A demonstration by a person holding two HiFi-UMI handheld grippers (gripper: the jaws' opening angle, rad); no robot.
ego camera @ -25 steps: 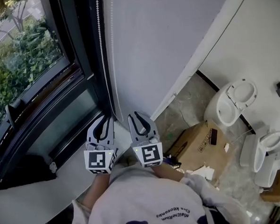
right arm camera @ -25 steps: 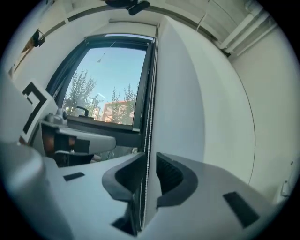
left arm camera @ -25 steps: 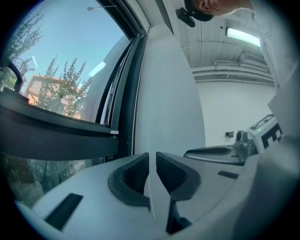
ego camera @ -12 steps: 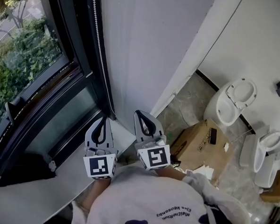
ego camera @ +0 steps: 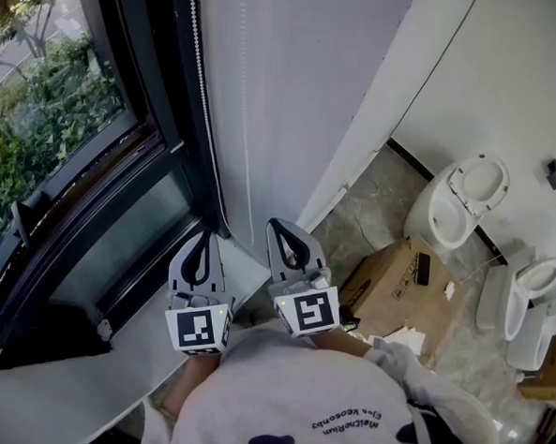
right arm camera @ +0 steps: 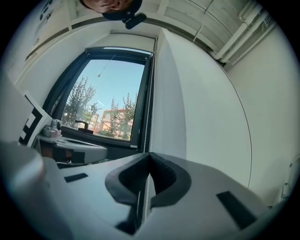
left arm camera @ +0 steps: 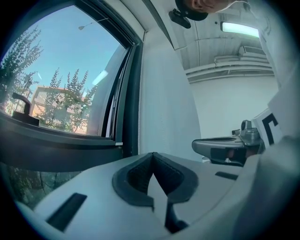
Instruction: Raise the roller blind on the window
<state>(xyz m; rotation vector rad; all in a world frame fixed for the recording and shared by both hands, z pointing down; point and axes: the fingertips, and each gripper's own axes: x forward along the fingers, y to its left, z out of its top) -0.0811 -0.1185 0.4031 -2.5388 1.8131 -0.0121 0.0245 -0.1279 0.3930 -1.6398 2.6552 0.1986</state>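
Between the jaws of my right gripper runs the bead chain of the blind. The jaws are pressed together on it, and the chain shows above the tips and again in the hollow behind them. From there the chain climbs close along the right side of the dark window frame. I cannot pick out the cloth of the blind; in the right gripper view the glass stands bare up to the top of the frame, with trees outside.

My left gripper sits just beside the right one, on the window side. Its jaws are pressed together tip to tip, and its own view shows only pale wall through the hollow behind them. Whether it has the chain I cannot tell.

Both grippers are held close in front of my chest, side by side and pointing level toward the corner where the frame meets the white wall. Their marker cubes face up at me. My forearms are tucked in under my grey shirt.

A pale sill runs below the window on my left. On my right, down on the grey floor, lies a cardboard box, and past it a white toilet stands against the wall.
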